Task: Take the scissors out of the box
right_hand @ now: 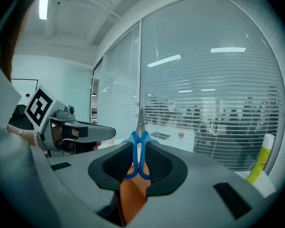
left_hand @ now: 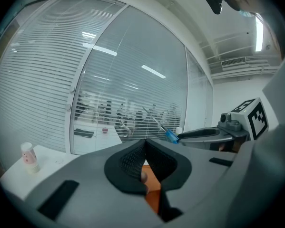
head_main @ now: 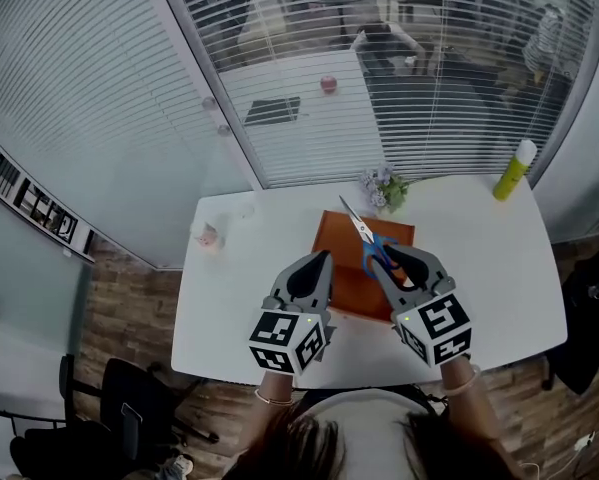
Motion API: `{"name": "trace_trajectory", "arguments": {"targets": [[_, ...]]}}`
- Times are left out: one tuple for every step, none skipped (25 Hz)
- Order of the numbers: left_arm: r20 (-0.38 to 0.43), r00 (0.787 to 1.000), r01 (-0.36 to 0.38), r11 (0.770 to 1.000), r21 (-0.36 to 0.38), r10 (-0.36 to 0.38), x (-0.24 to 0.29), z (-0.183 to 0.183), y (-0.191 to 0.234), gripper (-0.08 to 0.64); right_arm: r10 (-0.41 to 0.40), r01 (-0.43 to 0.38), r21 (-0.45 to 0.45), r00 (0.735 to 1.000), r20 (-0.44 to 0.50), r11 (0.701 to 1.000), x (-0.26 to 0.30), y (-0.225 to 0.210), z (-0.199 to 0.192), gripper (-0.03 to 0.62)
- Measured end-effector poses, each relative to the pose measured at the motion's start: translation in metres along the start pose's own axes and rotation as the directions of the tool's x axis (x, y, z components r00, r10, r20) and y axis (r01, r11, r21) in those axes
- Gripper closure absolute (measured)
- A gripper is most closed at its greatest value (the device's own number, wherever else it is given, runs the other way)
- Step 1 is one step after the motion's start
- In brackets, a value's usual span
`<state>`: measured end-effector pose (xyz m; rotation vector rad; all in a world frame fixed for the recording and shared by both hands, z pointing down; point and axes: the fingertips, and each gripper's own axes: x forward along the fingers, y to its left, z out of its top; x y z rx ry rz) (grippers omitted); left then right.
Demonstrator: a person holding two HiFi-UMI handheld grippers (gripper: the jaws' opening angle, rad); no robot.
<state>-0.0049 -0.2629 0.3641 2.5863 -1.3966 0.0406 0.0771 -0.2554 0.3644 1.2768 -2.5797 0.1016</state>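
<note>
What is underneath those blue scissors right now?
The orange box on the white table lies below the scissors, which the right gripper holds. It and the left gripper cover part of the box, so its inside cannot be seen.

Table [head_main: 499, 268] open R of orange box [head_main: 339, 243]; L side free up to small bottle [head_main: 208, 235]. Flowers [head_main: 384, 188] block just behind box, glue stick [head_main: 514, 168] far R corner, blinds [head_main: 429, 98] behind.

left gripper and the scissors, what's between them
Only the orange box, beneath the gap between left gripper and scissors, in the head view; the right gripper clamps the scissors.
</note>
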Motion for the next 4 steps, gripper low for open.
{"name": "trace_trajectory", "arguments": {"targets": [[-0.001, 1.000, 0.001, 1.000, -0.001, -0.001, 0.0010, -0.0003, 0.0002, 0.541, 0.000, 0.000, 0.000, 1.000, -0.001, 1.000, 0.0006, -0.0006, -0.0004, 0.482], [-0.002, 1.000, 0.001, 1.000, -0.001, -0.001, 0.0020, -0.0005, 0.0003, 0.541, -0.001, 0.001, 0.000, 1.000, -0.002, 1.000, 0.0011, -0.0014, -0.0007, 0.482], [-0.003, 1.000, 0.002, 1.000, -0.002, -0.002, 0.0030, -0.0007, 0.0002, 0.541, -0.001, 0.001, 0.000, 1.000, -0.003, 1.000, 0.0016, -0.0022, -0.0010, 0.482], [-0.003, 1.000, 0.002, 1.000, -0.002, -0.002, 0.0041, -0.0008, 0.0001, 0.541, -0.001, 0.001, 0.001, 1.000, -0.004, 1.000, 0.0020, -0.0030, -0.0012, 0.482]]}}
